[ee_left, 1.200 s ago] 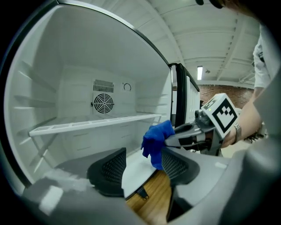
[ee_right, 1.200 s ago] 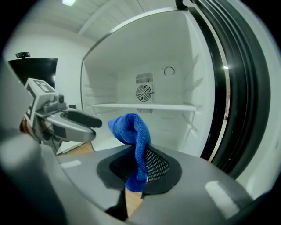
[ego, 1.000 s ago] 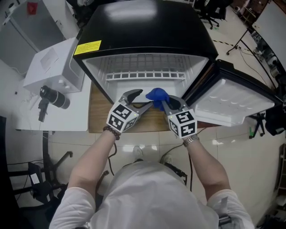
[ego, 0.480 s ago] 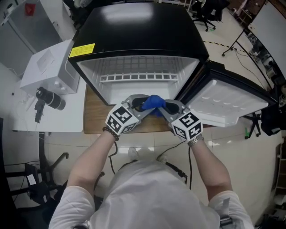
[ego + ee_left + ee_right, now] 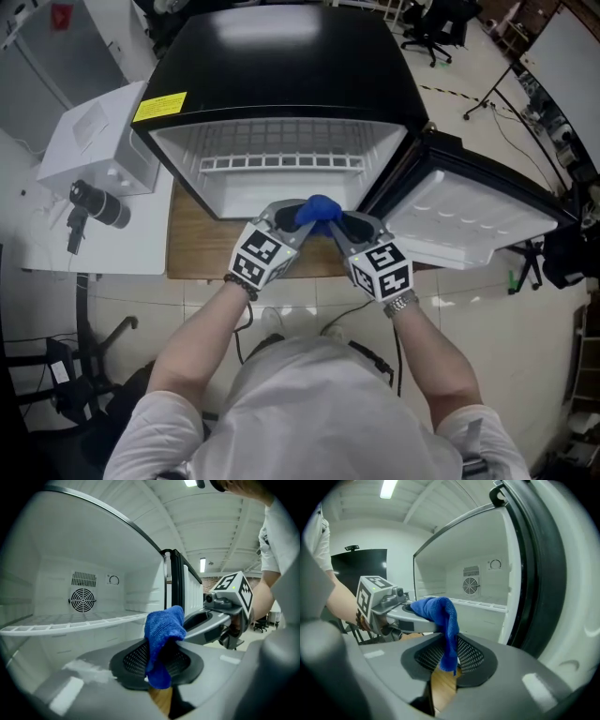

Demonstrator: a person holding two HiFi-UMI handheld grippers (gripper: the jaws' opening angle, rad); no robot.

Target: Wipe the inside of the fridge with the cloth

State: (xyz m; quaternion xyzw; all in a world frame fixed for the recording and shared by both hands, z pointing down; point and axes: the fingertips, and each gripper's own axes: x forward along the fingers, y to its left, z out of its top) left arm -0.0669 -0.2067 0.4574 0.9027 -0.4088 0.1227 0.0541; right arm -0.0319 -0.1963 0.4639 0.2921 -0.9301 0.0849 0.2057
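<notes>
A small blue cloth (image 5: 317, 208) hangs between both grippers in front of the open black fridge (image 5: 281, 84). My left gripper (image 5: 303, 216) is closing its jaws and the pads pinch the cloth (image 5: 161, 634) in the left gripper view. My right gripper (image 5: 333, 221) is opening; in the right gripper view the cloth (image 5: 440, 616) dangles loosely in the gap between its mesh pads. The fridge's white interior with a wire shelf (image 5: 281, 161) lies just beyond the cloth. The fridge door (image 5: 478, 220) stands swung open to the right.
The fridge stands on a wooden board (image 5: 192, 244). A white box (image 5: 94, 141) and a black cylindrical device (image 5: 94, 204) sit on a white surface to the left. Office chairs and a stand occupy the floor at the upper right.
The two grippers have come together at the fridge opening. The left jaws have closed round the cloth held by the right gripper, and the right jaws have loosened.
</notes>
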